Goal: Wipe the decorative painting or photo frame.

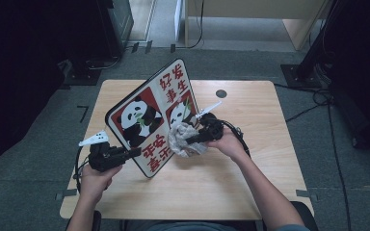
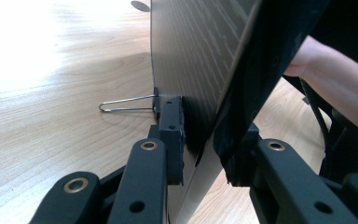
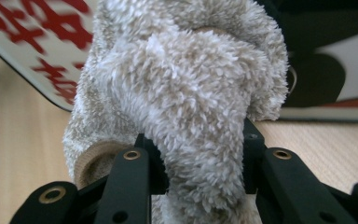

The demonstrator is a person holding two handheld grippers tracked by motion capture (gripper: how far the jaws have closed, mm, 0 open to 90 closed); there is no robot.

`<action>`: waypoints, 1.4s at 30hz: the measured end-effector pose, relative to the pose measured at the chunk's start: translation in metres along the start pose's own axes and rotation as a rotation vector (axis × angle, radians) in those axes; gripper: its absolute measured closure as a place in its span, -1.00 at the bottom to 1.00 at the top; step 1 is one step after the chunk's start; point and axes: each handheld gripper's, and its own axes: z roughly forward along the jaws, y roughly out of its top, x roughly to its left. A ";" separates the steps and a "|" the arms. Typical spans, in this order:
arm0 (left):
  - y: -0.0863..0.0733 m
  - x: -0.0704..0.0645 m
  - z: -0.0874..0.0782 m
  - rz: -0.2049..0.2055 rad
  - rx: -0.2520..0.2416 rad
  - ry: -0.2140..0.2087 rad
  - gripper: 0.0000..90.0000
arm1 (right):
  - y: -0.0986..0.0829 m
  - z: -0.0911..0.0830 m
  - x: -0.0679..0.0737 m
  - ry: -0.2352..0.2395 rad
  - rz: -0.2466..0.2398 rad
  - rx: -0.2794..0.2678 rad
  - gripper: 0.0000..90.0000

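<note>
A panda picture board [image 1: 155,115] with red characters stands tilted on edge on the wooden table [image 1: 250,106]. My left gripper [image 1: 134,152] is shut on the board's lower left edge; the left gripper view has the board's grey back [image 2: 191,56] clamped between the jaws. My right gripper [image 1: 189,140] is shut on a fluffy grey-beige cloth [image 1: 185,139] pressed against the board's front lower right. In the right gripper view the cloth [image 3: 191,93] bulges between the jaws in front of the board [image 3: 37,42].
A wire clip handle [image 2: 126,103] lies on the table beside the left jaw. A dark round hole [image 1: 221,94] sits near the table's far edge. Cables trail on the floor at right [image 1: 313,101]. Bare table lies in front of the board.
</note>
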 end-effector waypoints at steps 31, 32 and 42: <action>0.000 0.001 0.000 -0.006 0.003 -0.009 0.62 | 0.145 -0.095 0.089 0.004 -0.181 -0.173 0.46; 0.000 0.001 0.000 -0.006 0.003 -0.009 0.62 | 0.149 -0.096 0.091 0.001 -0.185 -0.181 0.46; 0.000 0.002 -0.001 -0.004 0.007 -0.014 0.62 | 0.159 -0.084 0.092 0.003 -0.167 -0.166 0.45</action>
